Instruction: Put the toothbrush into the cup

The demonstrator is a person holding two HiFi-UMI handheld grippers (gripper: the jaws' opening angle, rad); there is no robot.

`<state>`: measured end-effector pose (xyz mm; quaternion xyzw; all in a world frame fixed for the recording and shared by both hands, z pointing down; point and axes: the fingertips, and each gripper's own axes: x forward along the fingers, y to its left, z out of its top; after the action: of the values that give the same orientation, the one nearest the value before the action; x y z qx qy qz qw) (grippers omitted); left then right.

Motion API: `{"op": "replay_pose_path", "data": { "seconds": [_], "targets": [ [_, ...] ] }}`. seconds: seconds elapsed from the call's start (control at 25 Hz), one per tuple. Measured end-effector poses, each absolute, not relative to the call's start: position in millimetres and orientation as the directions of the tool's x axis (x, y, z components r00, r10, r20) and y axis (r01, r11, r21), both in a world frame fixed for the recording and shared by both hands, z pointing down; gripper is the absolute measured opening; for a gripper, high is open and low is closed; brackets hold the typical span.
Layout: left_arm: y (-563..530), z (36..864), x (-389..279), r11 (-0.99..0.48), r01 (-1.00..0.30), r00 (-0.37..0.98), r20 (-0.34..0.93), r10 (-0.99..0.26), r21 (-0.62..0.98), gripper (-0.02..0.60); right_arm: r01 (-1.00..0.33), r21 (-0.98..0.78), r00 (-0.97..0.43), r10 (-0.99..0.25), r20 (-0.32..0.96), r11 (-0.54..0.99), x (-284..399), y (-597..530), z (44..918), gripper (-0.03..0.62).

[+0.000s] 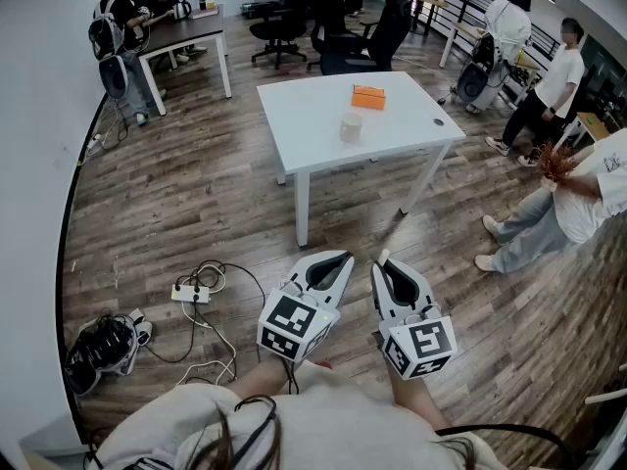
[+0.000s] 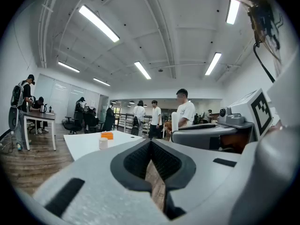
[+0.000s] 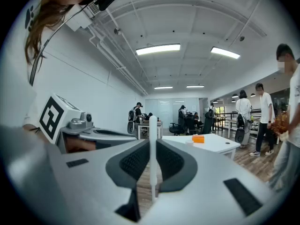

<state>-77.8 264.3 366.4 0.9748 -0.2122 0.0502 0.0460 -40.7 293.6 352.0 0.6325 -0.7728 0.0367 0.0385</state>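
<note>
A white table [image 1: 313, 116] stands a few steps ahead in the head view, with a small white cup [image 1: 351, 127] upright near its middle. My right gripper [image 1: 385, 267] is shut on a slim white toothbrush [image 3: 152, 125], which stands up between the jaws and pokes past the tips [image 1: 383, 256]. My left gripper [image 1: 331, 267] is held beside it, close to my body, shut with nothing between its jaws. The cup is small and far off in the left gripper view [image 2: 103, 143] and the right gripper view [image 3: 189, 142].
An orange box [image 1: 368, 97] lies on the table behind the cup. A power strip with cables [image 1: 191, 293] and a dark bag [image 1: 98, 346] lie on the wood floor at left. A crouching person [image 1: 558, 204] and standing people are at right, office chairs [image 1: 343, 27] beyond.
</note>
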Motion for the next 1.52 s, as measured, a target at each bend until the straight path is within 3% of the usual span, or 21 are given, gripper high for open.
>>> {"op": "replay_pose_path", "data": {
  "seconds": [1.08, 1.52],
  "targets": [
    [258, 376, -44, -0.885, -0.461, 0.882, 0.146, -0.448, 0.064, 0.003, -0.971, -0.078, -0.230, -0.970, 0.077, 0.224, -4, 287, 361, 0.054],
    [181, 390, -21, -0.876, -0.470, 0.880, 0.129, -0.457, 0.111, 0.003, -0.973, -0.058, -0.230, -0.965, 0.129, 0.224, 18, 214, 377, 0.054]
  ]
}}
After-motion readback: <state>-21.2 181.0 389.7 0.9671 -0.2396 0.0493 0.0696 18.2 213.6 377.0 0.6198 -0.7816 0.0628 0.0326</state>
